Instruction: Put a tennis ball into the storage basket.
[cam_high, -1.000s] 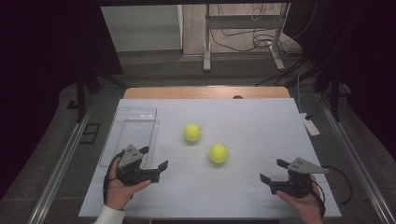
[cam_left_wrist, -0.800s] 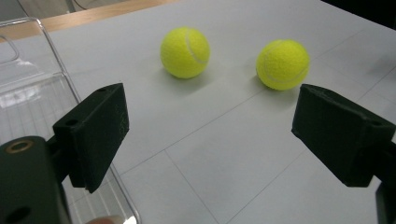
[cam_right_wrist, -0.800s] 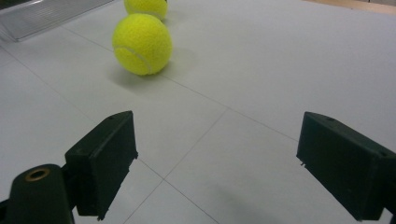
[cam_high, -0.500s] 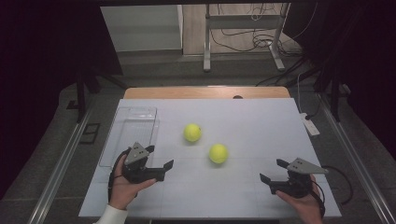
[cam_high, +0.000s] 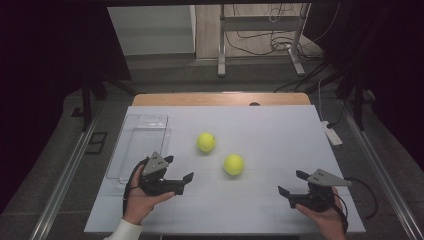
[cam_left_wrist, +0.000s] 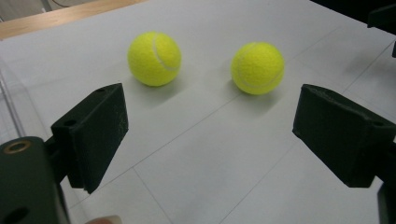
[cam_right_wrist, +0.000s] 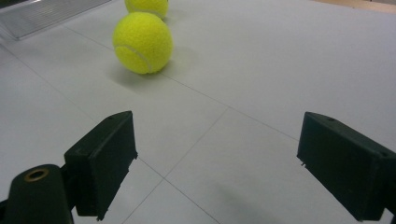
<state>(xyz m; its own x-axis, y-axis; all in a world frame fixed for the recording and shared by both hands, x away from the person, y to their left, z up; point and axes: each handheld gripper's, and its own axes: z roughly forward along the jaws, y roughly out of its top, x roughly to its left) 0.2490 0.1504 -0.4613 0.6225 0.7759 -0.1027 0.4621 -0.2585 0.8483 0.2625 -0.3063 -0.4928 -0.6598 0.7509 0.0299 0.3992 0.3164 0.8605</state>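
Two yellow tennis balls lie on the white table (cam_high: 270, 130): one farther back and left (cam_high: 206, 142) (cam_left_wrist: 154, 58), one nearer and right (cam_high: 233, 164) (cam_left_wrist: 258, 68) (cam_right_wrist: 142, 43). My left gripper (cam_high: 178, 168) (cam_left_wrist: 210, 107), held in a hand at the front left, points toward the balls, open, with bare table between its jaws. It stands a short way from both balls. My right gripper (cam_high: 292, 182) (cam_right_wrist: 215, 130) rests at the front right, open and holding nothing, facing the nearer ball from a distance. The farther ball (cam_right_wrist: 147, 4) peeks in behind it.
A clear plastic tray (cam_high: 142, 142) (cam_right_wrist: 46, 14) lies at the table's left side, just beyond the left hand. A white power strip (cam_high: 332, 135) sits off the right edge. Metal stand legs and cables are on the floor behind the table.
The left gripper has shifted slightly to the right, toward the balls. The right gripper and both balls have stayed where they were.
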